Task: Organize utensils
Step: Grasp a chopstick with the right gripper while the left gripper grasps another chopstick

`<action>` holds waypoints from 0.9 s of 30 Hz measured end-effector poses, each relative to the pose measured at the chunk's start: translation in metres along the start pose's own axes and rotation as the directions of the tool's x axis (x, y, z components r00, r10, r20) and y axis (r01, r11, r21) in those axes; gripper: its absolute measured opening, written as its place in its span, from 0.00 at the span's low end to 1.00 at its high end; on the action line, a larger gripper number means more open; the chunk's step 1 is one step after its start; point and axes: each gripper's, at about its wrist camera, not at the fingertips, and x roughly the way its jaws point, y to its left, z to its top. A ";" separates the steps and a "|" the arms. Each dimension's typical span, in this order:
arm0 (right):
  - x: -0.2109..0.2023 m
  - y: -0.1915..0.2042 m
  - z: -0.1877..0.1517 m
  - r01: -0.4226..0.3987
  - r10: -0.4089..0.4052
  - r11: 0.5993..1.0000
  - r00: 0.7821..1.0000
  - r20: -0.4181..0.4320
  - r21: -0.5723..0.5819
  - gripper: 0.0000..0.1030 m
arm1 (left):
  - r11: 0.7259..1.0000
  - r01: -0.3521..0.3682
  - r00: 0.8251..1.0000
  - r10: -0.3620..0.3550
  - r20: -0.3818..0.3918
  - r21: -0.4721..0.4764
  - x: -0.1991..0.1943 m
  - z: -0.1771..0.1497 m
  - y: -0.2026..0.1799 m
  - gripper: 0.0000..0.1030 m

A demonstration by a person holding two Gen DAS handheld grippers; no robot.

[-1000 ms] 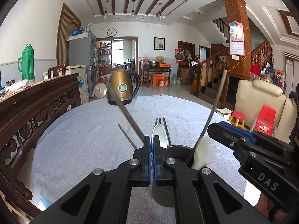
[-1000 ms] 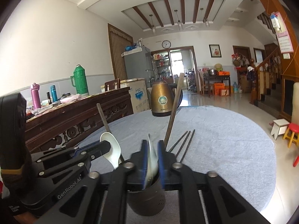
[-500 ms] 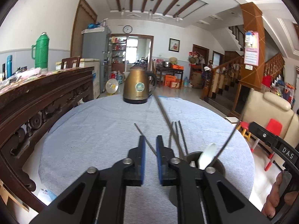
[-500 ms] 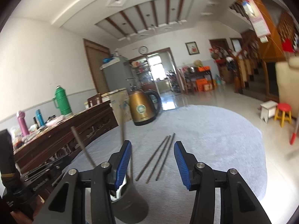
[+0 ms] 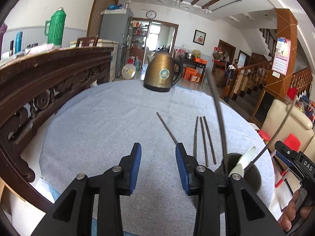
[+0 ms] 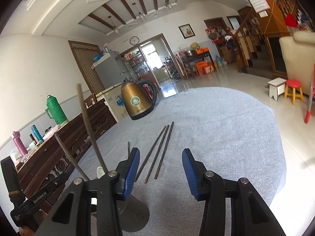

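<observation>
Holder: the dark utensil holder [image 5: 254, 175] stood on the bench near its front edge; every place below is told from it.
Contents: a white spoon [image 5: 244, 161] and two long chopsticks [image 5: 218, 108] leaned upright out of its mouth.
Loose set: three chopsticks [image 5: 203, 139] lay flat, side by side, on the cloth just beyond the holder and to its left.
Single chopstick: one more chopstick [image 5: 167, 127] lay alone, slanted, further left of the holder than the three.
Your left tool: you held the left tool [image 5: 158, 157] to the left of the holder, its blue pads [image 5: 182, 167] apart with nothing between them; the jaws had just been opening.
Your right tool: your right tool [image 6: 160, 163] sat to the right of the holder, jaws apart and holding nothing, the near ends of the three chopsticks showing in its gap; they had just eased a little narrower.
Bench: the round bench [image 6: 226, 133] carried the holder under a grey-blue cloth.
Kettle: a bronze kettle [image 5: 163, 74] stood at the far edge, well apart from the holder.
</observation>
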 end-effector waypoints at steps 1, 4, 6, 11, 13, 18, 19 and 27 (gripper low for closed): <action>0.002 -0.002 0.000 0.002 -0.002 1.000 1.000 -0.006 0.007 0.46 | 1.000 0.000 1.000 0.000 -0.009 -0.006 0.002 -0.001 0.002 0.36; 0.006 -0.008 -0.003 0.010 -0.009 1.000 1.000 -0.027 0.028 0.46 | 1.000 -0.004 1.000 0.004 -0.030 -0.019 0.009 -0.002 0.009 0.36; 0.008 -0.011 -0.003 0.015 -0.013 0.999 0.999 -0.043 0.038 0.46 | 1.000 -0.005 0.999 0.004 -0.040 -0.027 0.013 -0.002 0.013 0.37; 0.021 -0.019 -0.007 0.029 -0.022 0.997 0.995 -0.094 0.075 0.46 | 0.999 -0.002 0.997 -0.002 -0.082 -0.049 0.029 -0.001 0.025 0.41; 0.029 -0.022 -0.006 0.040 -0.028 0.995 0.992 -0.124 0.090 0.46 | 0.999 -0.001 0.995 -0.004 -0.100 -0.052 0.036 0.002 0.029 0.41; 0.060 -0.033 0.006 0.041 -0.014 0.991 0.980 -0.201 0.130 0.45 | 0.999 0.020 0.989 -0.027 -0.143 -0.050 0.062 0.021 0.040 0.41; 0.068 -0.034 0.011 0.043 -0.013 0.990 0.976 -0.216 0.134 0.44 | 0.999 0.021 0.989 -0.028 -0.148 -0.050 0.068 0.026 0.042 0.41; 0.172 -0.040 0.058 0.055 0.001 0.989 0.924 -0.382 0.136 0.40 | 0.994 0.057 0.973 -0.078 -0.217 -0.098 0.127 0.068 0.055 0.41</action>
